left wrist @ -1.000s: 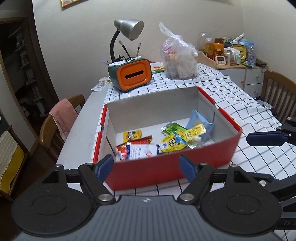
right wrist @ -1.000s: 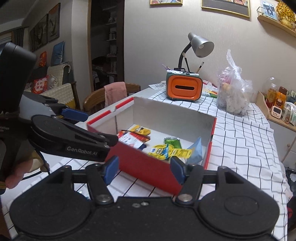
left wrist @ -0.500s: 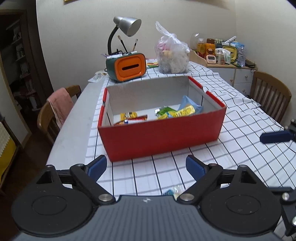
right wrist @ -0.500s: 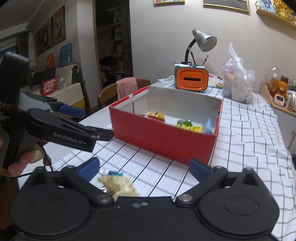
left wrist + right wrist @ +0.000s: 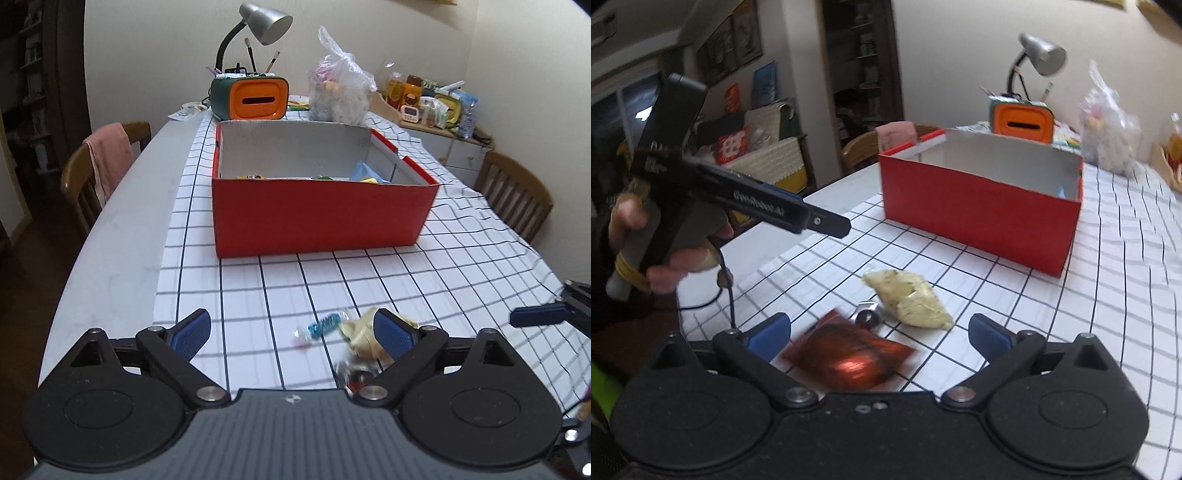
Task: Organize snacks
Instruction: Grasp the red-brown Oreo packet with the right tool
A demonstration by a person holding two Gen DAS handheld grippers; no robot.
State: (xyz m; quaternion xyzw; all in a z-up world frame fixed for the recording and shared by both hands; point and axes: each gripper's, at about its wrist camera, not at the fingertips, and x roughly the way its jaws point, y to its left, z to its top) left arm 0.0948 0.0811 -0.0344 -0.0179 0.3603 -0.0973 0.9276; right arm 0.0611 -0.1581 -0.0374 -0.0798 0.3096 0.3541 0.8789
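A red box (image 5: 321, 218) with several snack packets inside stands on the checked tablecloth; it also shows in the right wrist view (image 5: 979, 218). Loose snacks lie near the table's front edge: a pale yellow packet (image 5: 910, 299), a shiny red-brown packet (image 5: 849, 360), a small silver-wrapped piece (image 5: 868, 315) and a blue-wrapped candy (image 5: 323, 324). My left gripper (image 5: 291, 332) is open and empty, low over the cloth beside the pale packet (image 5: 360, 332). My right gripper (image 5: 879, 336) is open and empty, just above the red-brown packet.
An orange tissue box (image 5: 255, 98) with a desk lamp (image 5: 266, 22) and a clear plastic bag (image 5: 340, 96) stand behind the box. Wooden chairs stand at the left (image 5: 99, 170) and right (image 5: 517, 195). A bare grey table strip (image 5: 118, 229) runs along the left.
Both grippers have pulled back from the red box toward the table's front edge and lowered. The loose snacks have come into view between the fingers.
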